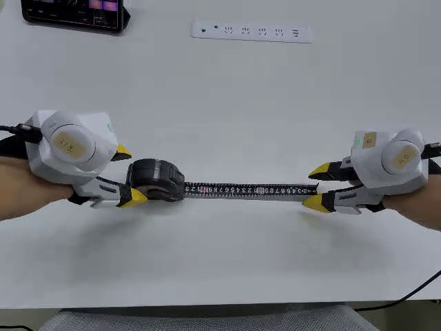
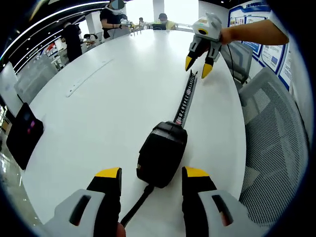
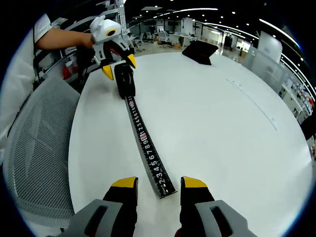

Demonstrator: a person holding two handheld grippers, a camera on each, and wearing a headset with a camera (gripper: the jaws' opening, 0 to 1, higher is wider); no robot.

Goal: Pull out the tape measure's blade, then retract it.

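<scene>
A black tape measure case [image 1: 157, 179] lies on the white table [image 1: 220, 103], with its blade [image 1: 248, 189] drawn out flat to the right. My left gripper [image 1: 131, 174] is open, its yellow-tipped jaws standing either side of the case's rear end [image 2: 163, 150]. A black strap [image 2: 138, 207] trails back from the case between them. My right gripper [image 1: 318, 185] is open too. The blade's free end [image 3: 167, 188] rests on the table between its jaw tips, touching neither. From the right gripper view, the blade [image 3: 145, 143] runs away to the case [image 3: 124, 76] and the left gripper [image 3: 118, 64].
A white power strip [image 1: 251, 31] lies at the back of the table and a black tablet [image 1: 74, 14] stands at the back left. A grey mesh chair [image 1: 207, 318] sits below the table's near edge. A black cable [image 1: 413, 293] hangs at the right.
</scene>
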